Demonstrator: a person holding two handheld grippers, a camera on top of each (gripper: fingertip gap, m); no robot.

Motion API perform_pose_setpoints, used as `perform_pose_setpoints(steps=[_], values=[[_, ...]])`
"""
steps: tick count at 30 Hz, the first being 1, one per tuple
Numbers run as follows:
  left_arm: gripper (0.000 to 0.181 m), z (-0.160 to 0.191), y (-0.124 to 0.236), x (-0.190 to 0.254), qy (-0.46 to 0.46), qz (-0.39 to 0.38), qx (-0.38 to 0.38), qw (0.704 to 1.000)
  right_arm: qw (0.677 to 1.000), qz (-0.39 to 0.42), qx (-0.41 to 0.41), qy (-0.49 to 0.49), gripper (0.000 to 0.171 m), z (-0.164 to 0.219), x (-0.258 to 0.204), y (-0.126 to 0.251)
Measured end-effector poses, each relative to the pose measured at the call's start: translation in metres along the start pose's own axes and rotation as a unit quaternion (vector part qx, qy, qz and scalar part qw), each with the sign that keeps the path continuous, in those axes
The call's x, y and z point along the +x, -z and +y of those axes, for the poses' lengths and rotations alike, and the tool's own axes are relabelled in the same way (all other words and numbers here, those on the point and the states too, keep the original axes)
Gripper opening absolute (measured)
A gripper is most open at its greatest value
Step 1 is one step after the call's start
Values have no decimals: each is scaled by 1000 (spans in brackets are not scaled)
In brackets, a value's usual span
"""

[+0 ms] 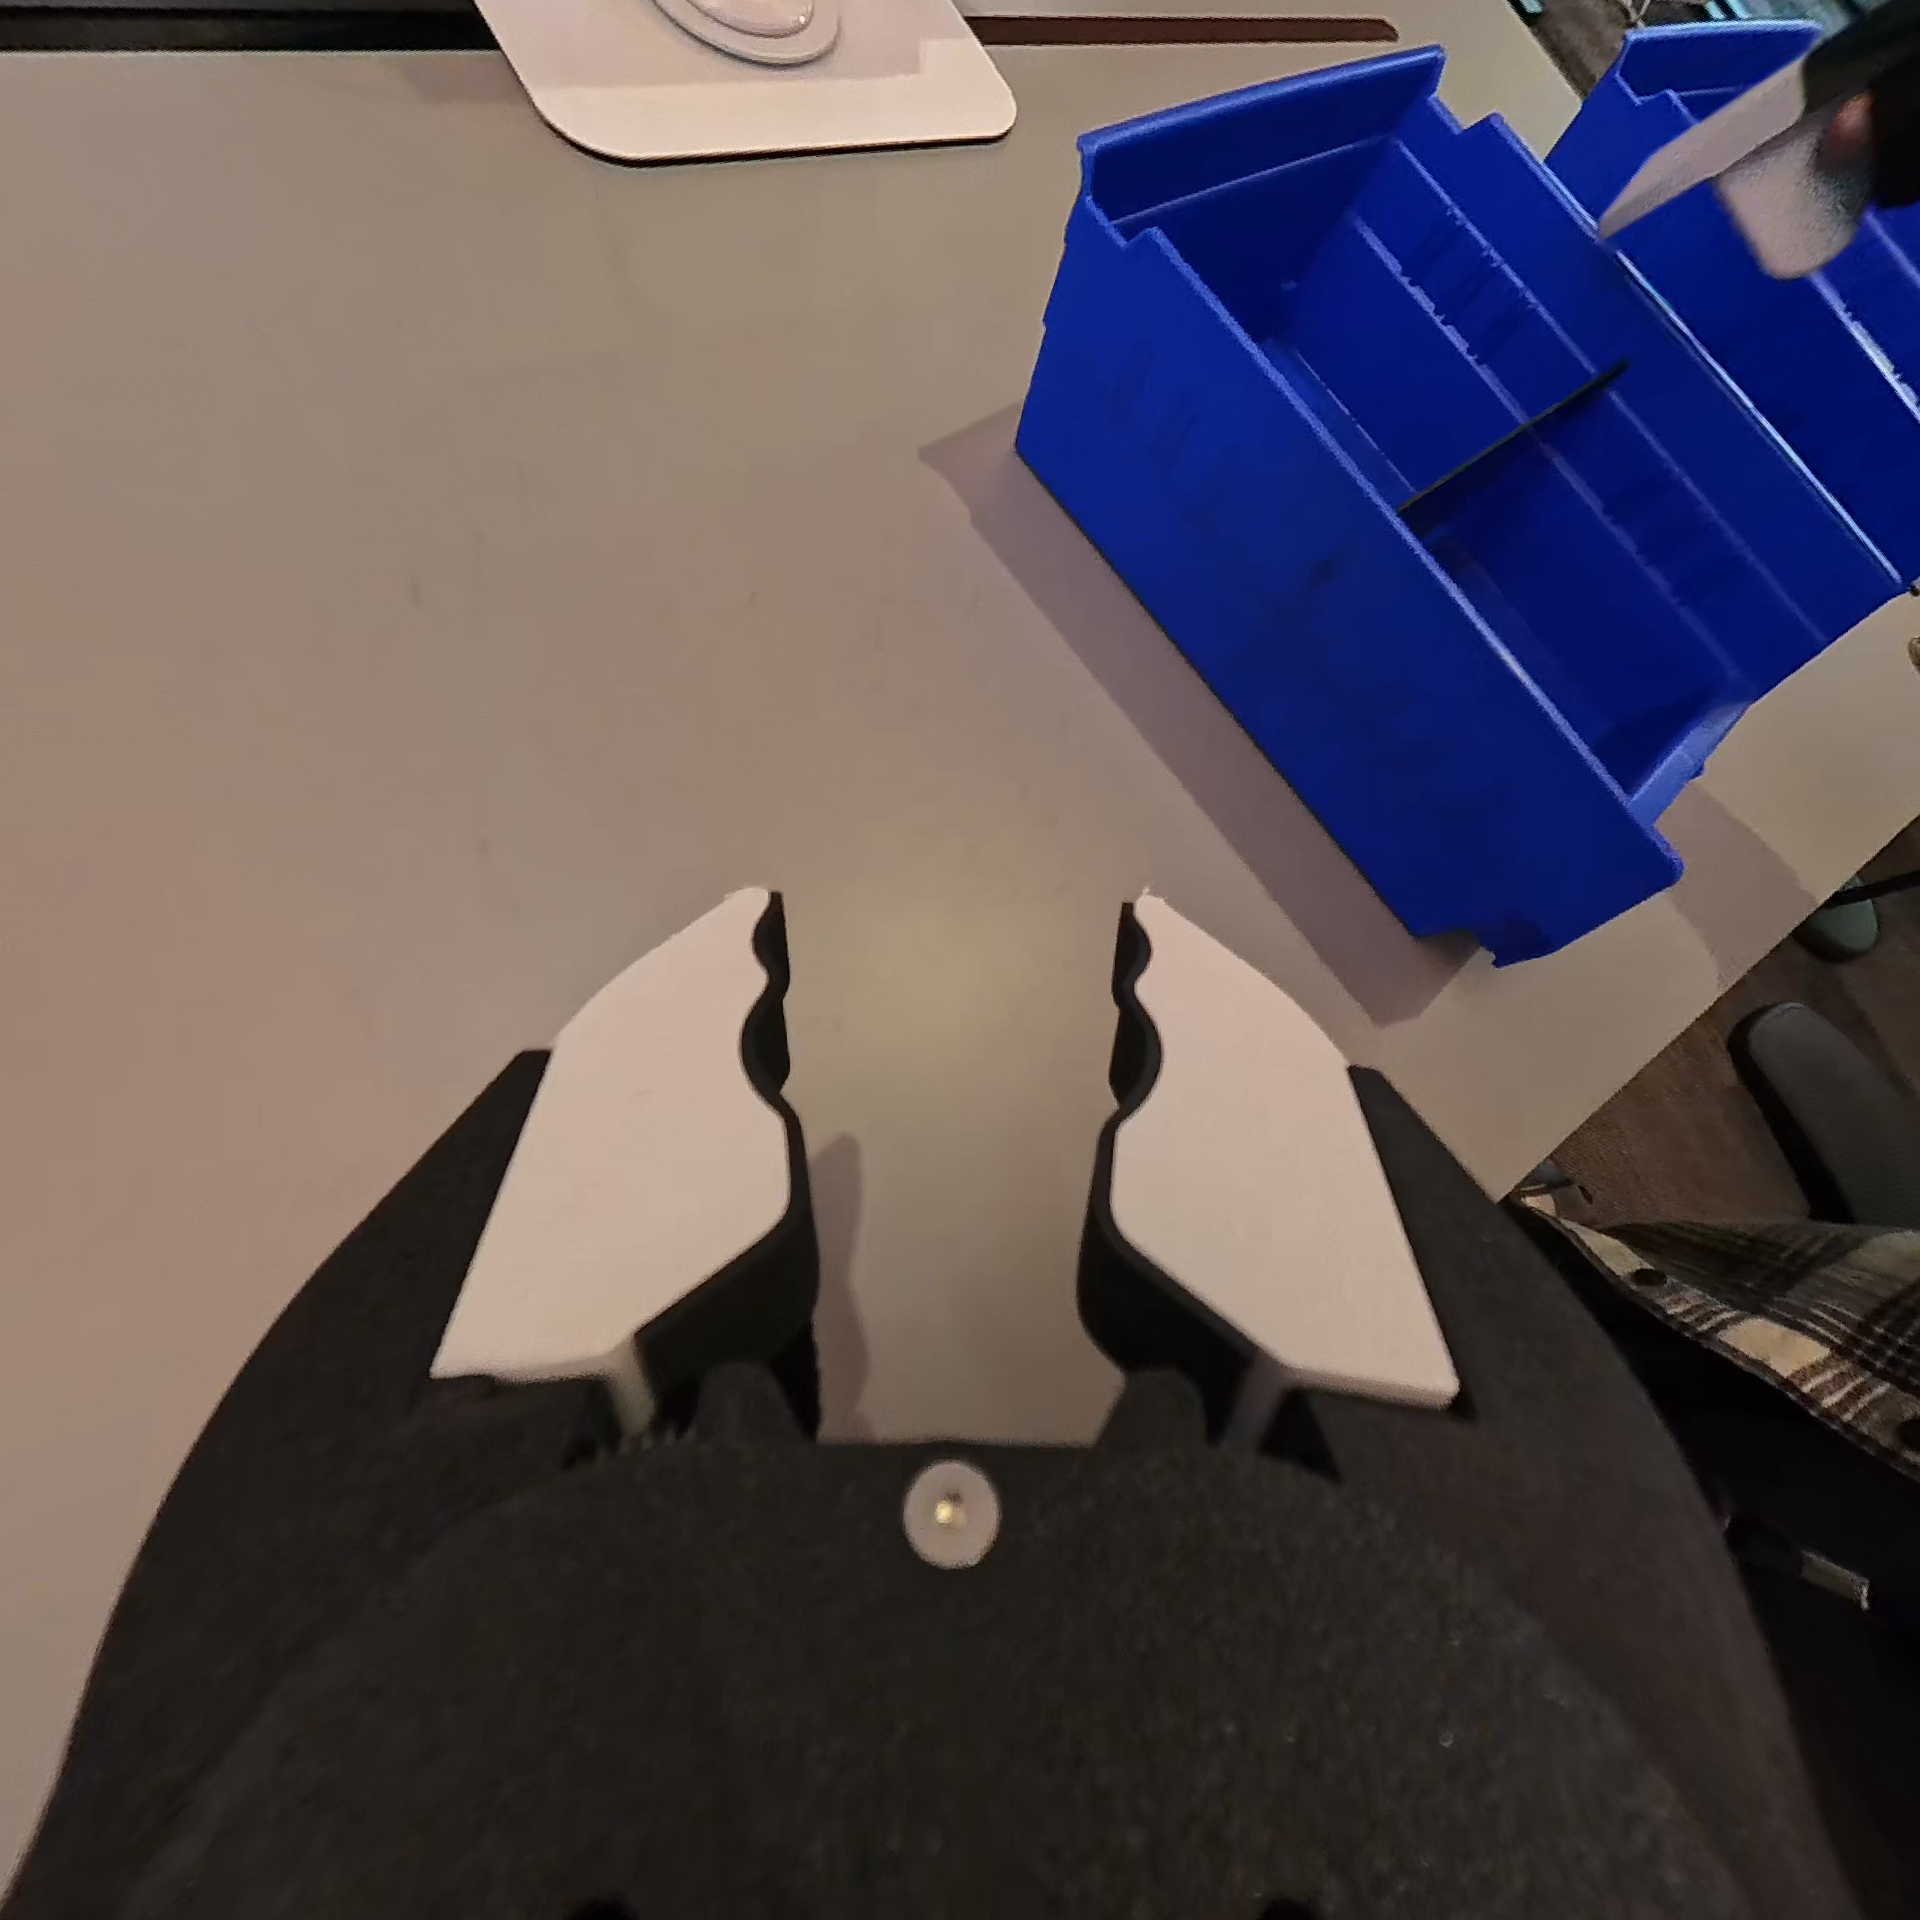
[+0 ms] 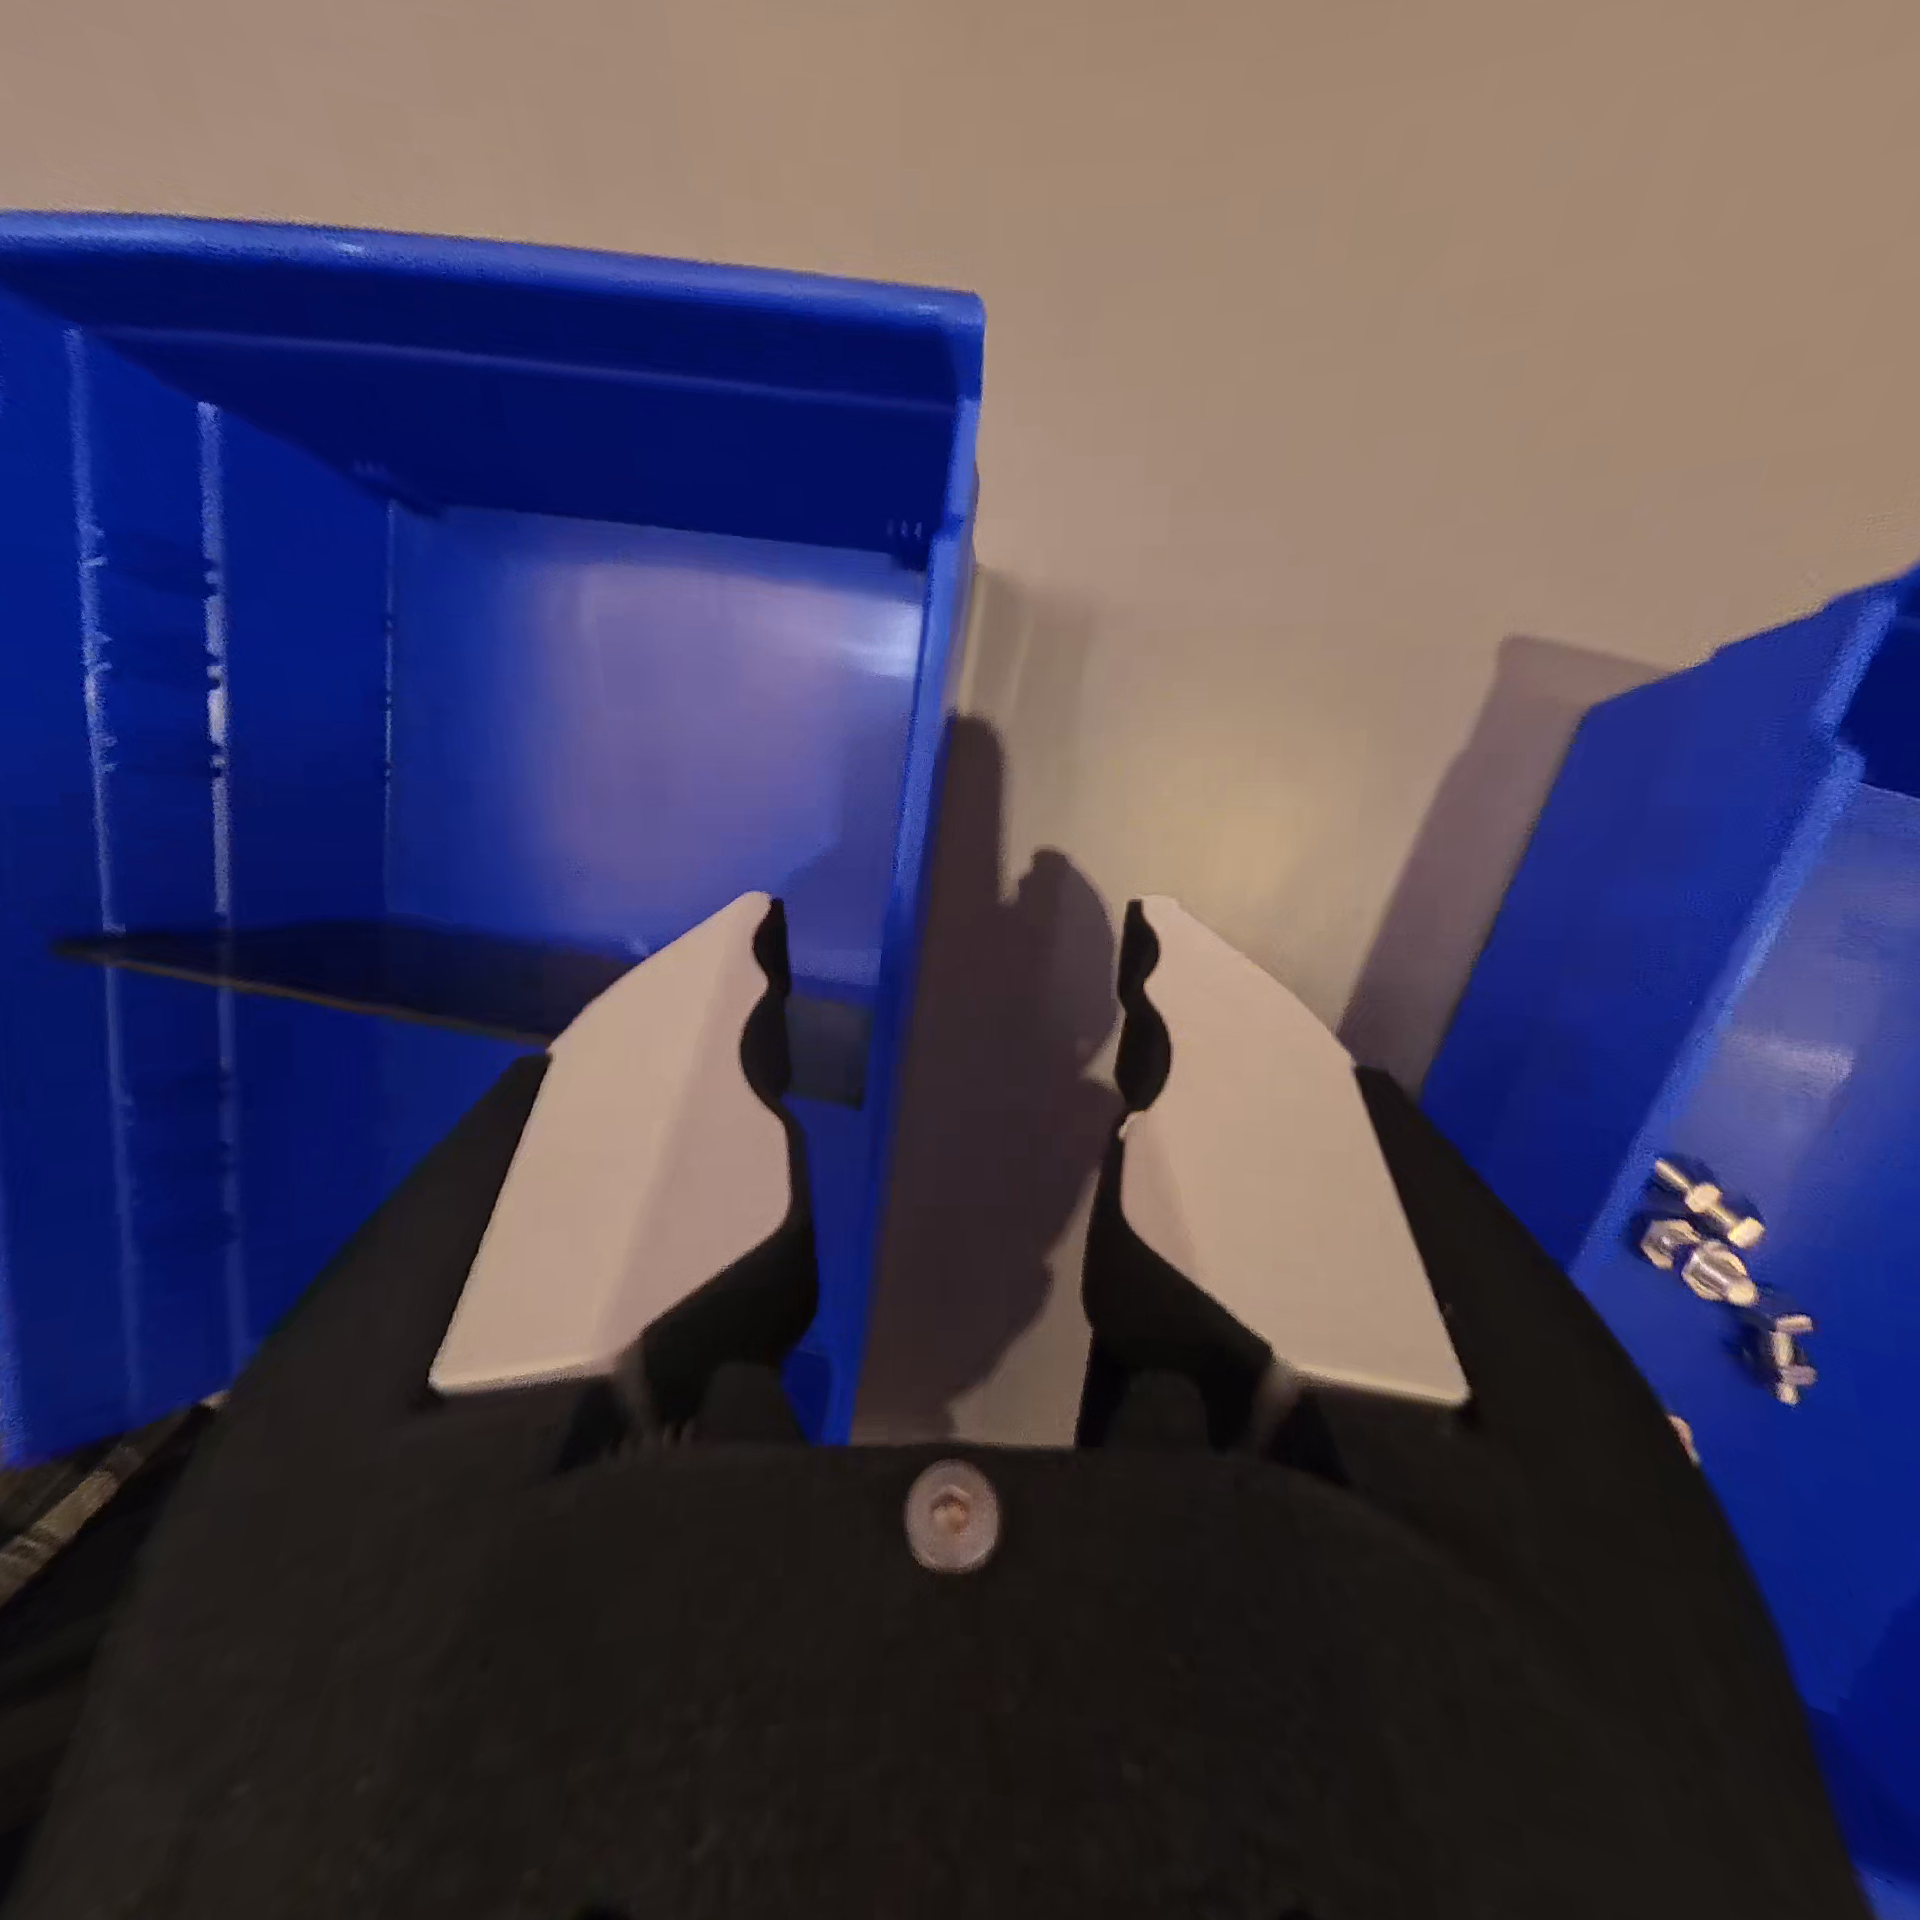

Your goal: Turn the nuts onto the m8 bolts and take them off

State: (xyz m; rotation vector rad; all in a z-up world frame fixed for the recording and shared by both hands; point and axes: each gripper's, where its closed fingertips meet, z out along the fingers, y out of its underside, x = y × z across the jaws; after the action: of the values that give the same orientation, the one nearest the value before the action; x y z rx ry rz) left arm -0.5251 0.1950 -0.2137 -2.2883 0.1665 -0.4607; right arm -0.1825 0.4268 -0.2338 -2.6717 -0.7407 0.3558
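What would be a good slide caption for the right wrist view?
Open right gripper hovers between two blue bins; small metal bolts and nuts lie in the right one.

The second blue bin [image 1: 1704, 135] is cut off by the picture's right edge, and the right gripper [image 1: 1766, 177] in front of it is a blur. In the right wrist view, small shiny metal bits [image 2: 1725, 1268] sit in the right-hand bin [image 2: 1662, 935] — too blurry to tell nuts from bolts — and both bins run off the edges.

Warm, dim light is falling from above, throwing soft shadows on the surface [image 1: 416, 520]; the right wrist view is looking blurred, its edges bending.
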Motion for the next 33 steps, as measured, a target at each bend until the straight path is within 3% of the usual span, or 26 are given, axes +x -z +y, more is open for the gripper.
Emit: perform_pose_setpoints(steps=[4,8,20,22,27,33], values=[[59,3,4,-6,5,-7,-1,1000,1000,-5,-27,-7,46,-4,-4,-21],[59,3,0,-4,1,-4,-5,1000,999,-28,-38,-22,5,-7,-9,-32],[58,5,-16,-4,-4,14,-16,1000,994,13,-27,-105,4,10,39,-17],[58,4,-17,-2,-6,18,-14,1000,995,16,-7,-100,7,7,43,-11],[59,5,-16,-1,-6,24,-14,1000,997,29,42,-63,35,4,59,36],[60,8,-13,-3,2,33,-11,999,995,81,64,-5,72,35,140,103]])
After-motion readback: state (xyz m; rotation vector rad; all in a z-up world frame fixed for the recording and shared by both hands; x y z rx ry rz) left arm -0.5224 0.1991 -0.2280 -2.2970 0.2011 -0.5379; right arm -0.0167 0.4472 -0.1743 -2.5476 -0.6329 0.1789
